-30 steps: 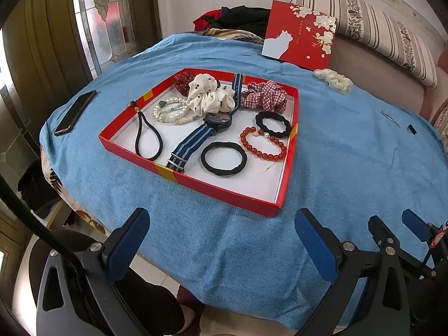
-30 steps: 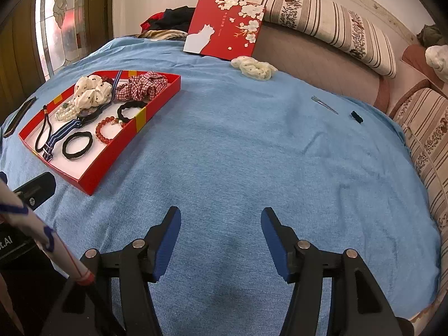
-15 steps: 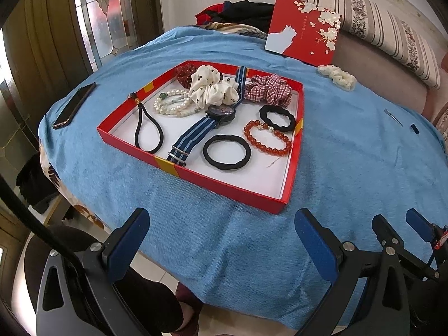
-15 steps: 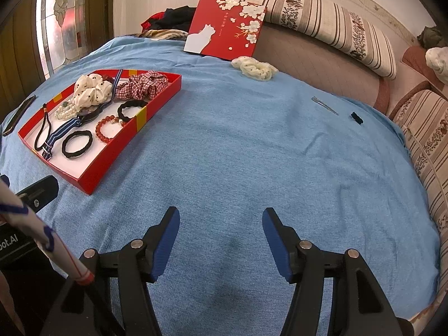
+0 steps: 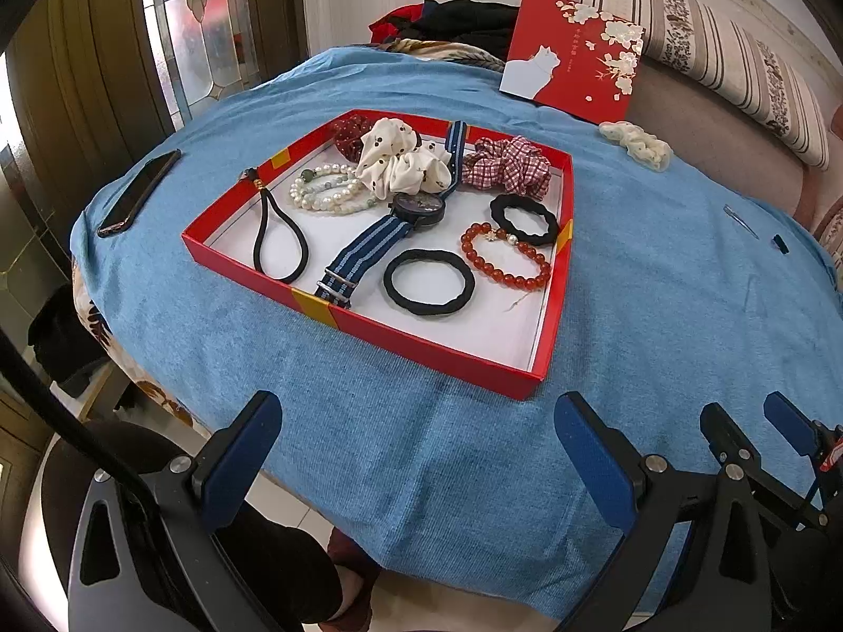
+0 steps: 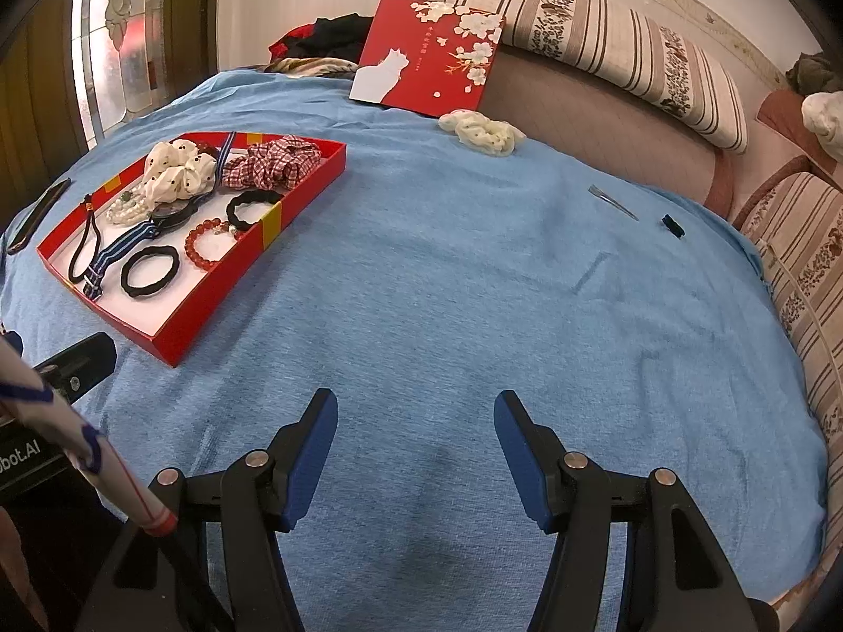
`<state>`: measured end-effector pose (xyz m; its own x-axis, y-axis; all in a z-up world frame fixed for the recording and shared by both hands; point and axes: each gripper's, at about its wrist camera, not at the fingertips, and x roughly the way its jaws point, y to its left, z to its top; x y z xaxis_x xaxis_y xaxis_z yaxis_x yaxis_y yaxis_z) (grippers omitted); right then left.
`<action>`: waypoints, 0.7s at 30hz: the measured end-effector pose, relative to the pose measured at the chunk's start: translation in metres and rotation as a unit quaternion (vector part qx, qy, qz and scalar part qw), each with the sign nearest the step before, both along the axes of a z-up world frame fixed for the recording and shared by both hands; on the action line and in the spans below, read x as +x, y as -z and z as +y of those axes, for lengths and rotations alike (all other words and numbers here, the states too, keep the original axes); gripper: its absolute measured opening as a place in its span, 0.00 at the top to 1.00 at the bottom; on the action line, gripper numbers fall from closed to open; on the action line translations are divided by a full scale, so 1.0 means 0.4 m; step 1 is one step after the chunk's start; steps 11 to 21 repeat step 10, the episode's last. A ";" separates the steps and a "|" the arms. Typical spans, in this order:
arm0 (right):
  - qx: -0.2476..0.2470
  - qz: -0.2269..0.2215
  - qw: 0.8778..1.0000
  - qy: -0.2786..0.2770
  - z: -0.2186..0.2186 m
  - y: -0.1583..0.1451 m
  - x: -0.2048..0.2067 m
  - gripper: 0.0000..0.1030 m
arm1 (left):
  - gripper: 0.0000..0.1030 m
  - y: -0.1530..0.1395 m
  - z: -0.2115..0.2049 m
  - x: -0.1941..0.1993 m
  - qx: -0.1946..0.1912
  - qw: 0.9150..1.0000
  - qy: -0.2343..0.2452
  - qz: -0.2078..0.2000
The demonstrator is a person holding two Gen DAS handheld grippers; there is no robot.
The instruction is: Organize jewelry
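A blue cloth covers the table (image 6: 474, 284), with a striped sofa behind it. My left hand-held gripper (image 5: 416, 453) hangs wide apart and empty just short of the red tray (image 5: 421, 345), where the watch, bracelets and hair ties lie. My right hand-held gripper (image 6: 416, 447) is also apart, over bare cloth. The cream scrunchie (image 6: 482, 131), hair clip (image 6: 614, 203) and small black piece (image 6: 673, 225) lie outside. I'd reach right for the scrunchie, pinching its bulk, not the cloth.

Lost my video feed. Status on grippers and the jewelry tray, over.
Left gripper open, empty. Right gripper open, empty, over bare blue cloth. Red tray filled; cream scrunchie lies outside it. Nothing blocking.
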<state>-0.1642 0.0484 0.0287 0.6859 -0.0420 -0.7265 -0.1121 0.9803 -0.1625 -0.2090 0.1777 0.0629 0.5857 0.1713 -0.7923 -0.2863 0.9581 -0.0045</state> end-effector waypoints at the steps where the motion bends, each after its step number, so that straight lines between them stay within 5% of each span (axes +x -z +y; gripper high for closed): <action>1: 0.001 0.000 1.000 0.000 0.001 0.000 0.000 0.36 | 0.00 0.000 0.000 0.000 0.001 1.000 0.000 0.000; 21: 0.007 0.001 1.000 -0.002 -0.006 -0.003 -0.001 0.36 | 0.00 -0.002 -0.010 -0.005 0.002 1.000 0.002 0.002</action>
